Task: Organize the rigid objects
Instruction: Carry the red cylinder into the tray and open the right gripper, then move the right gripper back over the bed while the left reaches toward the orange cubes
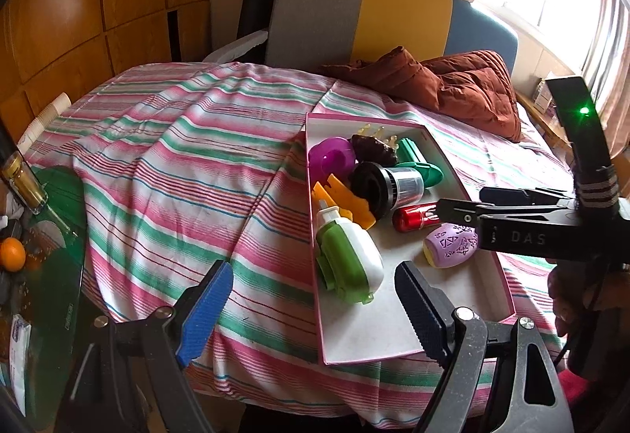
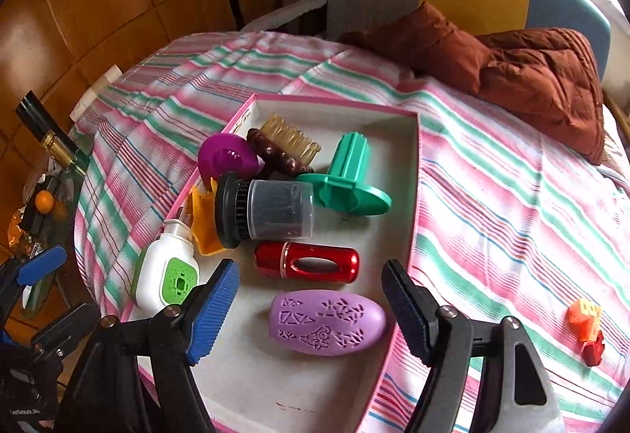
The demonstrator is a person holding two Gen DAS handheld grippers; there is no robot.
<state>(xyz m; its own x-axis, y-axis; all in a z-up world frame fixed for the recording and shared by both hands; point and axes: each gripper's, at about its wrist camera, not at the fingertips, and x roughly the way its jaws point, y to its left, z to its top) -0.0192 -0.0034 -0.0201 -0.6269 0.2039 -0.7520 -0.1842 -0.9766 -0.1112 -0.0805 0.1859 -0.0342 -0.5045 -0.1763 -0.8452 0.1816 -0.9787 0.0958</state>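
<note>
A pink-rimmed white tray [image 1: 374,330] [image 2: 415,173] lies on the striped cloth and holds several rigid items. Among them are a lilac egg-shaped case [image 2: 327,322] [image 1: 449,246], a red cylinder [image 2: 307,261] [image 1: 413,218], a black-capped clear jar [image 2: 267,210] [image 1: 390,189], a white and green device [image 2: 165,271] [image 1: 350,259] and a teal plastic piece [image 2: 346,177]. My right gripper [image 2: 311,269] [image 1: 464,202] hovers open over the lilac case, pads clear of it. My left gripper [image 1: 313,269] [image 2: 55,295] stands open above the tray's near left rim, holding nothing.
Small orange and red blocks [image 2: 586,326] sit on the cloth right of the tray. A brown jacket [image 1: 464,86] is heaped at the back right before a chair [image 1: 354,12]. A glass side table [image 1: 51,236] at left carries a bottle [image 1: 23,181] and an orange [image 1: 12,254].
</note>
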